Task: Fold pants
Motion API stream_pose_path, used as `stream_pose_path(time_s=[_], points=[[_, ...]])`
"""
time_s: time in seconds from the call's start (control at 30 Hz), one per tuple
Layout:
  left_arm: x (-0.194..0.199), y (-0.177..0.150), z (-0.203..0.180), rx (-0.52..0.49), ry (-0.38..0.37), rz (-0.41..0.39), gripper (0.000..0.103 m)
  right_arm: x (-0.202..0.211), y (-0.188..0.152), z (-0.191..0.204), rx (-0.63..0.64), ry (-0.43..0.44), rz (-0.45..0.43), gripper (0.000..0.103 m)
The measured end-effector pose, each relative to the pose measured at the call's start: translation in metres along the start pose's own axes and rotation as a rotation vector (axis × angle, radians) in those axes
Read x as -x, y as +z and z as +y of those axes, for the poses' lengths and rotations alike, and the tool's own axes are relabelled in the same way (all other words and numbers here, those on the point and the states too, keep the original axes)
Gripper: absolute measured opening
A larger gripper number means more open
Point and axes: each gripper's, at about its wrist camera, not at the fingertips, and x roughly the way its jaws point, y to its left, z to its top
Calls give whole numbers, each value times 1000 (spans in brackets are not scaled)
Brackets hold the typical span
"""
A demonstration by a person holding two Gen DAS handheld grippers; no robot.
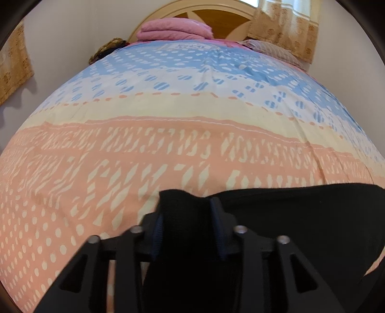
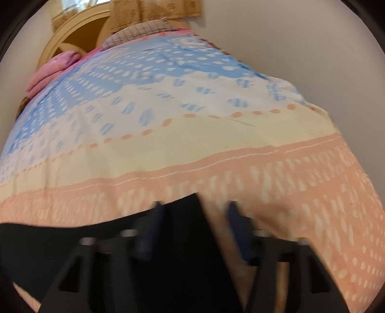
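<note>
Patterned bedspread (image 1: 182,134) covers the bed, pink blankets (image 1: 173,30) at the far end. Black pants (image 1: 300,216) lie at the near edge. Left gripper (image 1: 187,211) pinches one corner; right gripper (image 2: 192,216), blurred, stands spread around the other corner. Folding looks barely begun.

You're in a home bedroom. A bed fills both views, spread with a patterned bedcover (image 1: 192,134) in blue, cream and peach bands. An arched wooden headboard (image 1: 216,16) stands at the far end, with a folded pink blanket (image 1: 173,30), a checked pillow (image 1: 272,49) and patterned curtains (image 1: 286,26) nearby.
</note>
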Motion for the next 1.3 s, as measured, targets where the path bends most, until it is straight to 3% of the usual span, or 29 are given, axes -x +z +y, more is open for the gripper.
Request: stream_pose_path(time_s=[0.07,0.13,0.7,1.3], points=[[2,0,-7,-35,8,-6,17,1,0,4,17,-13,-6,11],[7,-2,-11,-64,10,-23,15,8,-1,4,14,-11,-32,7],[53,3,8,25,-111,-151,14,107,-32,5,26,52,-283,5],[102,-23,29,86,-264,-287,14,185,-113,-33,-36,154,-452,5]])
